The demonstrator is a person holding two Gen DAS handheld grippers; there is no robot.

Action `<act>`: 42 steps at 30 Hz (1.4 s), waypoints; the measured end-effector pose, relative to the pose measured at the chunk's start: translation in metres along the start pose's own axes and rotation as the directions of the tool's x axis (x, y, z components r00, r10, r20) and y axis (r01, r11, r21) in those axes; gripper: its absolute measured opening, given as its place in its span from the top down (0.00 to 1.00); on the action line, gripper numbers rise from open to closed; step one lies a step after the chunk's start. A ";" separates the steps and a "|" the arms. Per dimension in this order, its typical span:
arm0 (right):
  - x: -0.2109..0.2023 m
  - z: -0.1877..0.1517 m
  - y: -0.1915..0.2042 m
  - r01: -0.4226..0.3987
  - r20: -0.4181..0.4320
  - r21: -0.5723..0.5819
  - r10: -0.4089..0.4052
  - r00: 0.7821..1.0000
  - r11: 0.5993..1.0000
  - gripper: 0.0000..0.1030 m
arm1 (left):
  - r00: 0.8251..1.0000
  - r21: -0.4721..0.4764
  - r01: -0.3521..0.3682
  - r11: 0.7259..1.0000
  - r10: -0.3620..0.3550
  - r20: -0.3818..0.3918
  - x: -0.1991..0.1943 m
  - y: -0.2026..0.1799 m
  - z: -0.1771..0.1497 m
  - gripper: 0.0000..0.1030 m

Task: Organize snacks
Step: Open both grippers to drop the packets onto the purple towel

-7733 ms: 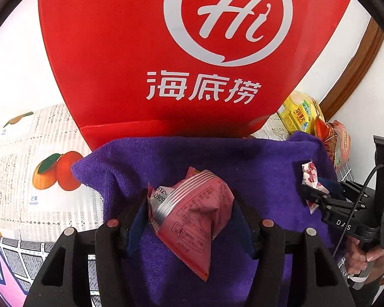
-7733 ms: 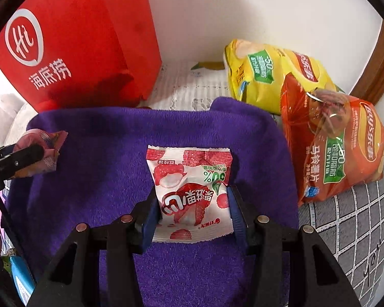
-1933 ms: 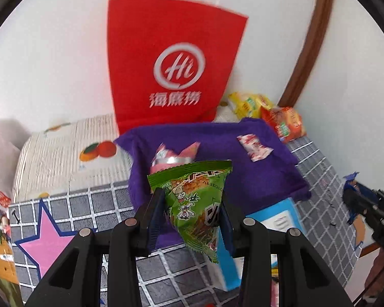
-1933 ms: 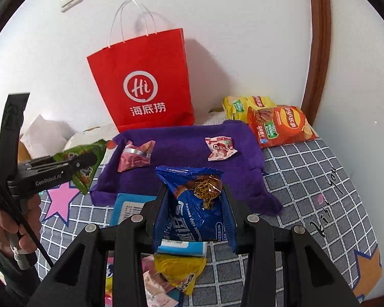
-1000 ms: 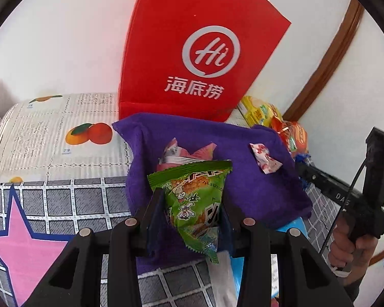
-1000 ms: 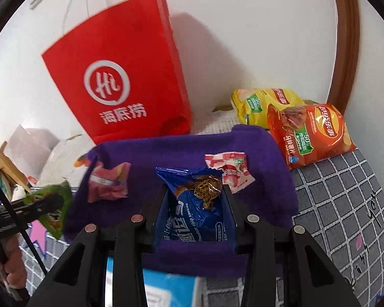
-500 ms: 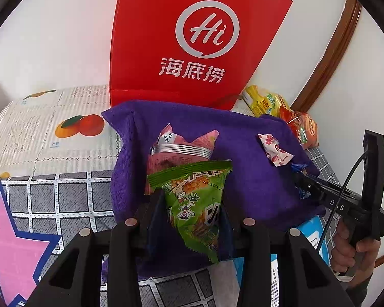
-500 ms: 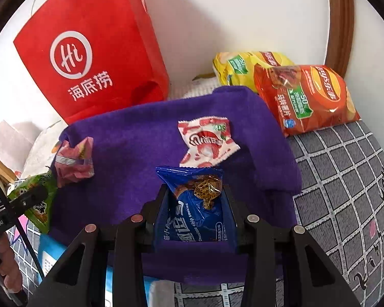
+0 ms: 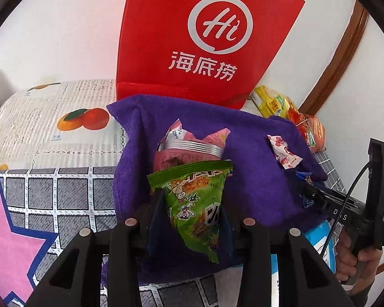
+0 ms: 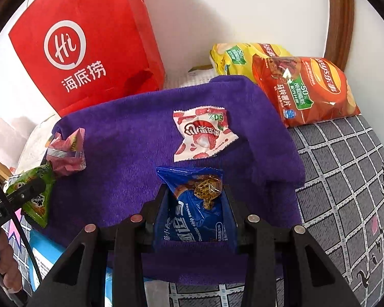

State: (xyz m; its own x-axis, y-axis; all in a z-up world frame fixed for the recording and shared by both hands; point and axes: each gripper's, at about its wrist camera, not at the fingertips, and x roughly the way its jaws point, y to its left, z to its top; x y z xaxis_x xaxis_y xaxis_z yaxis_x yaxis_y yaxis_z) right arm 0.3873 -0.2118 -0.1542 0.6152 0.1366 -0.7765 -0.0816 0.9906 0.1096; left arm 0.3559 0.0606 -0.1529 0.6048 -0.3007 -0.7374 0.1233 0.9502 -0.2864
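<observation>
green snack packet [image 9: 194,204] in left claw [image 9: 190,212], cookie packet [image 10: 195,212] in right claw [image 10: 195,215]

my tongs [image 9: 192,212]: black frames, blue pads, silver screws | black cable | white lettering | bare-skinned hand [image 9: 355,261]

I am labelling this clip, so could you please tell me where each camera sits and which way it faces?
Left wrist: on the left tool, looking forward over its green packet at the purple towel and red bag; the right tool shows at right.
Right wrist: on the right tool, looking over its blue cookie packet at the towel; the left tool shows at left.
Both share the towel, the bag, the pink packet and the white-red packet.
</observation>
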 end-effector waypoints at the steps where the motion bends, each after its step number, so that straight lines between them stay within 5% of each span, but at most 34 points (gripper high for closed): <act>1: 0.001 0.000 0.000 0.001 -0.002 -0.003 -0.001 1.000 1.000 0.62 | 1.000 -0.001 0.000 1.000 0.000 -0.002 0.000 0.000 0.000 0.63; 8: 0.003 0.000 -0.001 0.012 -0.014 -0.004 -0.012 1.000 1.000 0.60 | 1.000 -0.003 -0.008 1.000 0.008 -0.012 0.003 0.001 0.000 0.63; 13: 0.001 0.000 -0.001 0.019 -0.009 -0.010 -0.019 1.000 1.000 0.49 | 1.000 0.008 -0.017 1.000 0.017 -0.015 0.002 -0.001 0.001 0.63; 25: -0.040 0.006 0.011 0.032 0.041 -0.021 -0.031 0.999 0.999 0.38 | 1.000 0.028 -0.007 1.000 0.007 0.004 -0.021 -0.005 0.009 0.35; 32: -0.088 -0.018 0.018 0.049 0.069 -0.027 -0.047 0.997 0.998 0.34 | 0.999 0.029 0.045 0.999 -0.045 0.011 -0.049 -0.008 0.017 0.32; 42: -0.141 -0.083 0.021 0.016 0.013 0.024 -0.016 1.000 1.000 0.33 | 0.999 0.047 0.010 0.999 -0.013 0.052 -0.107 -0.016 0.014 0.32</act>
State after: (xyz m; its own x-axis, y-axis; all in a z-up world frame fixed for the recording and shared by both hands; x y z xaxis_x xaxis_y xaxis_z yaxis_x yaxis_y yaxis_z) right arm 0.2342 -0.2098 -0.0941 0.6264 0.1205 -0.7702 -0.0527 0.9923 0.1123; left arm 0.3003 0.0786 -0.0602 0.6436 -0.3080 -0.7006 0.1666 0.9499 -0.2645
